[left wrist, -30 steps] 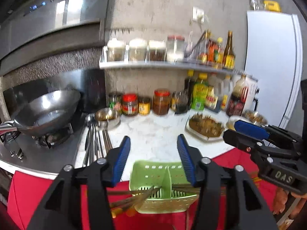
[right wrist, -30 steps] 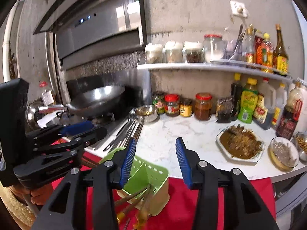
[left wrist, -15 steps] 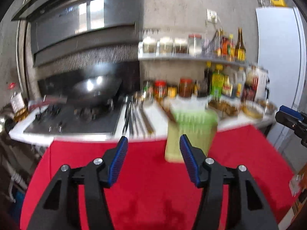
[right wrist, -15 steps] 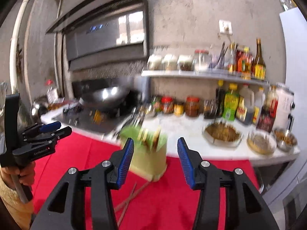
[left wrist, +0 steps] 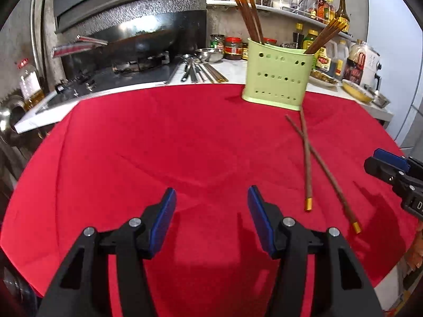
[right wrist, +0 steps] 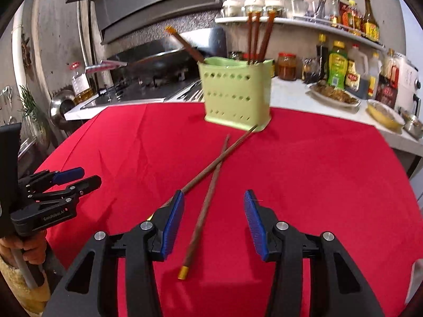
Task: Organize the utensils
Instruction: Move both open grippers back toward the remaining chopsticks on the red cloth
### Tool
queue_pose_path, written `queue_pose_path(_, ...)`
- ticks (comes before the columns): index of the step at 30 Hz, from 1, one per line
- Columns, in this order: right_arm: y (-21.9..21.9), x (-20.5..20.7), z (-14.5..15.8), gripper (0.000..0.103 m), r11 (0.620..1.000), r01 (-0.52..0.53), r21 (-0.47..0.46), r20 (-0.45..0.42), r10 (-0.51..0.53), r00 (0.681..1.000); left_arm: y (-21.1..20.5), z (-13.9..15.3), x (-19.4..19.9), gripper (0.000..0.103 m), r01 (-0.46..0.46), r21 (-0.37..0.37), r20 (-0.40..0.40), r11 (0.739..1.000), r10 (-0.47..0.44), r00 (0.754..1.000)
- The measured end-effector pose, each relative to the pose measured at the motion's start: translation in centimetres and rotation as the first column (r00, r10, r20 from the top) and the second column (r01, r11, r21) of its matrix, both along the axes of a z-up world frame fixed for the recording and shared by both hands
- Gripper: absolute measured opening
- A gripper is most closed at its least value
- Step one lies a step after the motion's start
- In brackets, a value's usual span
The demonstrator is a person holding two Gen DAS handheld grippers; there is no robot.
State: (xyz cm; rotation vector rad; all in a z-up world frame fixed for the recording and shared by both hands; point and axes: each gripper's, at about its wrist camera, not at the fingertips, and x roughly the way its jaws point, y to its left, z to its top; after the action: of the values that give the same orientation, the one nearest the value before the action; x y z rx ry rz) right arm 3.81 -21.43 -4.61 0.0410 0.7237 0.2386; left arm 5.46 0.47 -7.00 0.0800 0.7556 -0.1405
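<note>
A green perforated utensil holder [left wrist: 277, 75] [right wrist: 236, 93] stands upright at the far edge of the red tablecloth [left wrist: 164, 142], with several brown chopsticks [left wrist: 249, 18] standing in it. Two loose chopsticks [left wrist: 308, 158] [right wrist: 208, 192] with gold ends lie crossed on the cloth in front of the holder. My left gripper [left wrist: 211, 211] is open and empty, low over the cloth, left of the loose chopsticks. My right gripper [right wrist: 212, 219] is open and empty, with the loose chopsticks lying between and just ahead of its fingers.
Behind the table runs a counter with a wok [left wrist: 140, 37] on a stove, metal utensils [left wrist: 195, 70], jars, sauce bottles [right wrist: 337, 64] and plates of food [right wrist: 333, 96]. A shelf of jars hangs above. A white fridge [left wrist: 394, 52] stands at the right.
Both grippers have drawn back and down from above the holder to low over the cloth. The holder now stands farther away, and two chopsticks lie loose on the cloth.
</note>
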Motion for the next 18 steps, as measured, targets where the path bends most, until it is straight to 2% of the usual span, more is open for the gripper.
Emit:
queue_pose_path(3, 1.6, 0.5, -0.6, 0.024, 1.0, -0.008, -0.005, -0.019, 0.008, 1.0, 0.4, -0.1, 0.2, 0.055, -0.005, -0.007, -0.002, 1.0, 0.005, 1.0)
queue_pose_path(6, 2.9, 1.5, -0.9, 0.016, 1.0, -0.024, -0.015, -0.041, 0.023, 0.999, 0.7, -0.1, 0.6, 0.055, -0.001, -0.015, -0.001, 1.0, 0.001, 1.0)
queue_pose_path(10, 4.2, 3.1, -1.7, 0.016, 1.0, -0.017, -0.012, -0.099, 0.016, 0.995, 0.8, -0.2, 0.9, 0.055, 0.002, -0.013, 0.003, 1.0, -0.002, 1.0)
queue_pose_path(18, 4.8, 6.2, -3.5, 0.019, 0.998, 0.062, 0.007, -0.226, -0.059, 0.972, 1.5, -0.6, 1.3, 0.055, 0.002, -0.034, -0.012, 0.999, -0.002, 1.0)
